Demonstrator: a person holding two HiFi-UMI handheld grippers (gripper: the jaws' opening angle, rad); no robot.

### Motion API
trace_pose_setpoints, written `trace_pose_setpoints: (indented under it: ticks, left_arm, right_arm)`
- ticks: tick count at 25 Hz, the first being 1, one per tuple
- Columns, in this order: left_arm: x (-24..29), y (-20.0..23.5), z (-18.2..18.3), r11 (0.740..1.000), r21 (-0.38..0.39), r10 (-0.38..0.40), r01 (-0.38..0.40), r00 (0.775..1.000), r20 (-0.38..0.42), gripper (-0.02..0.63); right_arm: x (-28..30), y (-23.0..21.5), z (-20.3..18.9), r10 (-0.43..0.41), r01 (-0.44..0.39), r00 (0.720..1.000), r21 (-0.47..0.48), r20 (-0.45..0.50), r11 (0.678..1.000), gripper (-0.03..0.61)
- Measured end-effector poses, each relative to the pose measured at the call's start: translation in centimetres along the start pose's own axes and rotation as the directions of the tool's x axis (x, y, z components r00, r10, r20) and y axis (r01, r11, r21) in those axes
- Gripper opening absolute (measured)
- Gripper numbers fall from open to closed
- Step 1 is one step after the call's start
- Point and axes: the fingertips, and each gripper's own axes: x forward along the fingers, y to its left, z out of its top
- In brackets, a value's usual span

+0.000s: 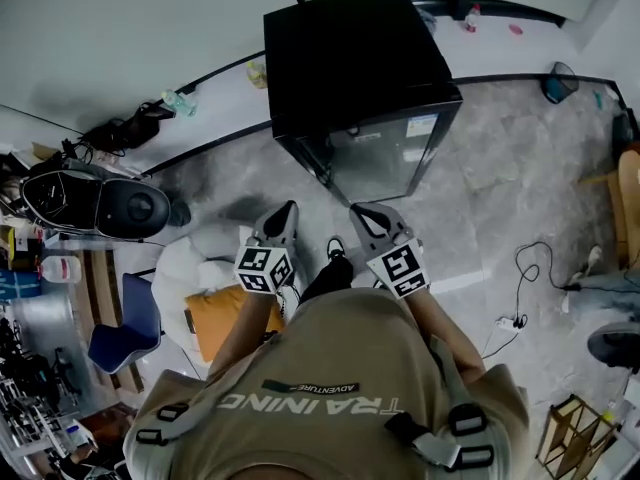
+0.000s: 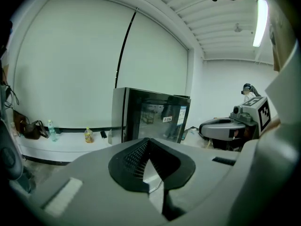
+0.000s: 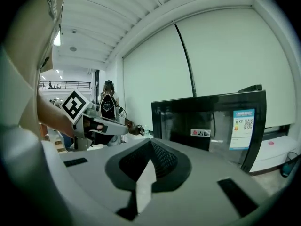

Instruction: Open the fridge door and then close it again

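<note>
The black fridge point(image 1: 358, 68) stands on the grey floor point(image 1: 505, 173) against the wall, its glass door point(image 1: 378, 156) shut and facing the person. The 2 tools are held side by side near the door, not touching it. The left hand-held gripper point(image 1: 288, 211) has its jaws pressed together on nothing. So does the right hand-held gripper point(image 1: 364, 212).

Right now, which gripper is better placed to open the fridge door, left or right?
Probably the right. The right gripper faces the glass door of the fridge squarely; the left gripper sits off toward the door's corner. Both are shut and touch nothing. No handle is visible, so this is uncertain.
</note>
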Motion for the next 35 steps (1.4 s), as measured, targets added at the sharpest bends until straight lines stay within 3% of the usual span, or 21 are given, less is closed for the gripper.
trace_pose_setpoints:
  ticks: [7, 16, 25, 35]
  left_arm:
    - [2.9, 3.1, 3.1, 0.996, 0.046, -0.073, 0.073, 0.997, 0.008, 0.000]
    - [5.3, 7.3, 2.6, 0.981, 0.066, -0.181, 0.183, 0.983, -0.036, 0.000]
    - [8.2, 7.9, 0.6, 0.925, 0.121, -0.350, 0.360, 0.932, -0.096, 0.001]
    - [10.2, 6.6, -1.0, 0.881, 0.107, -0.445, 0.461, 0.884, -0.143, 0.002]
  right_arm:
    - [4.2, -1.5, 3.5, -0.050, 0.050, 0.999, -0.020, 0.007, 0.999, -0.005]
    - [10.4, -1.7, 7.6, -0.131, 0.135, 0.989, -0.062, 0.074, 0.989, -0.005]
    - [12.8, -1.6, 7.6, -0.223, 0.224, 0.974, -0.039, 0.047, 0.974, -0.005]
    - [13.7, -2.0, 7.1, -0.231, 0.231, 0.973, -0.064, 0.006, 0.971, -0.005]
